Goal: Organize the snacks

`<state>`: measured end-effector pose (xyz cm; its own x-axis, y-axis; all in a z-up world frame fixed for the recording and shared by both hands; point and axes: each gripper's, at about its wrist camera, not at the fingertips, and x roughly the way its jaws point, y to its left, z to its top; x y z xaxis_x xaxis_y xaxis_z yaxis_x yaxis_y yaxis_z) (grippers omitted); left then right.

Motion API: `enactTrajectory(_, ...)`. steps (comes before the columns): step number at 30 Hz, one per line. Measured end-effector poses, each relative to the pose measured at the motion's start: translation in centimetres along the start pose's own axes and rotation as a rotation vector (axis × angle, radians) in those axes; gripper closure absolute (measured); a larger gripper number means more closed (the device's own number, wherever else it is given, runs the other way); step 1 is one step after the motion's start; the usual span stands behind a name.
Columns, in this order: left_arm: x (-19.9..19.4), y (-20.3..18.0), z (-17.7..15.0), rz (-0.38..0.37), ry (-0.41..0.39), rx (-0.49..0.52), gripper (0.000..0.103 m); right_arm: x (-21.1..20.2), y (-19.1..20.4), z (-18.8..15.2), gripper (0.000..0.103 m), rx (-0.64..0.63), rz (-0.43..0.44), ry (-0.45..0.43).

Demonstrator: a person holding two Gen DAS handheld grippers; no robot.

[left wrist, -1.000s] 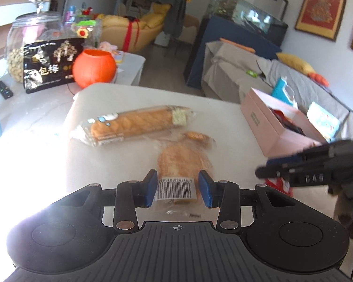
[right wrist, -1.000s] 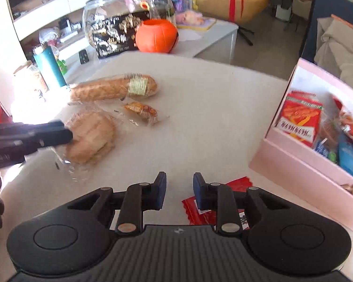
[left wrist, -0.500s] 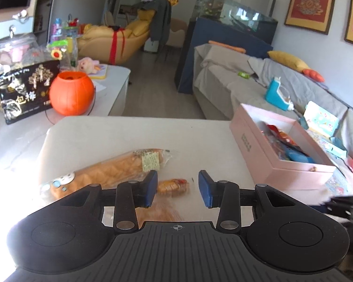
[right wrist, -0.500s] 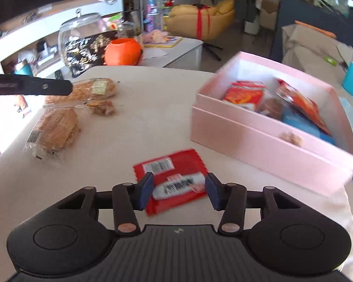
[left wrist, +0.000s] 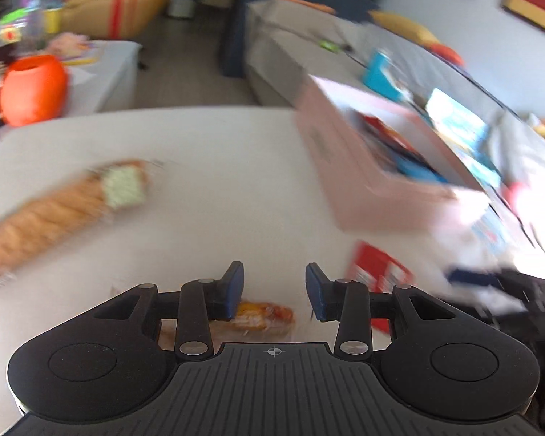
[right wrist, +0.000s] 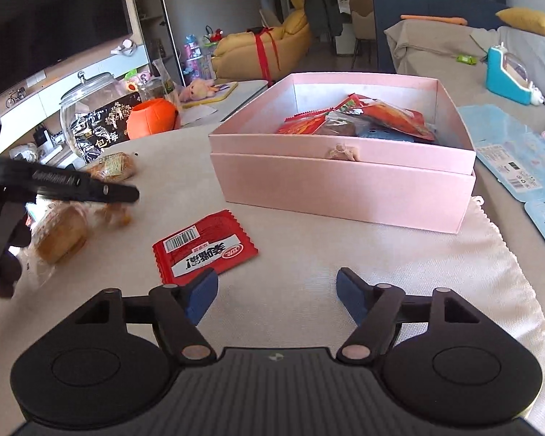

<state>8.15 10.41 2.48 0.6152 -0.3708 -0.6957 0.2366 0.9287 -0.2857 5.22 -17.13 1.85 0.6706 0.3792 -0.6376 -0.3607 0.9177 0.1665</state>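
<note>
Pink cardboard box [right wrist: 341, 178] sits upper centre of my right view, snack packets inside. My right gripper [right wrist: 277, 292] has just been opening, nothing between its jaws; the red packet [right wrist: 203, 247] lies just ahead-left. My left gripper [left wrist: 274, 290] stands part open, empty, above a small wrapped pastry [left wrist: 263, 318].

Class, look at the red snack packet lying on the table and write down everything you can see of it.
The red snack packet is a flat, glossy foil-like sachet with crimped, serrated ends, a white barcode label near one corner and a white band of bold dark lettering. It looks sealed. It lies flat and skewed on the pale table, in front of the pink box but apart from it. Nothing grips it; the right gripper stands open just short of it.
</note>
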Motion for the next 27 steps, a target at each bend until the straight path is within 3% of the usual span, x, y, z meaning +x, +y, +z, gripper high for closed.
enactTrajectory(4, -0.9, -2.1, -1.4, -0.016, 0.03, 0.066, 0.061, 0.0, -0.1, 0.0, 0.026, 0.016, -0.01, -0.007)
enactTrajectory(8, -4.6, -1.7, -2.2, 0.05, -0.075, 0.023, 0.061, 0.0, 0.0, -0.1, 0.025, 0.021, -0.02, -0.007)
enactTrajectory(10, -6.4, -0.8, -2.6, 0.073, -0.089, -0.014, 0.062, 0.0, 0.2, -0.1, 0.024, 0.016, -0.026, -0.007)
enactTrajectory(13, -8.6, 0.6, -2.6, 0.083, -0.025, -0.048, 0.062, 0.1, 0.6, -0.1, 0.023, -0.001, -0.036, -0.003)
enactTrajectory(17, -9.7, 0.7, -4.0, 0.08, 0.075, 0.012, 0.062, 0.2, 0.7, -0.2, 0.023, -0.012, -0.045, -0.002)
enactTrajectory(21, -8.4, 1.5, -4.6, 0.194, 0.106, 0.006, 0.064, 0.3, 0.8, -0.2, 0.023, -0.015, -0.046, -0.001)
enactTrajectory(24, -7.2, 2.3, -3.8, 0.301, 0.081, -0.005, 0.064, 0.3, 0.8, -0.2, 0.023, -0.018, -0.05, -0.001)
enactTrajectory(27, -6.0, 2.8, -2.8, 0.343, 0.055, -0.024, 0.065, 0.3, 0.8, -0.2, 0.023, -0.018, -0.051, -0.001)
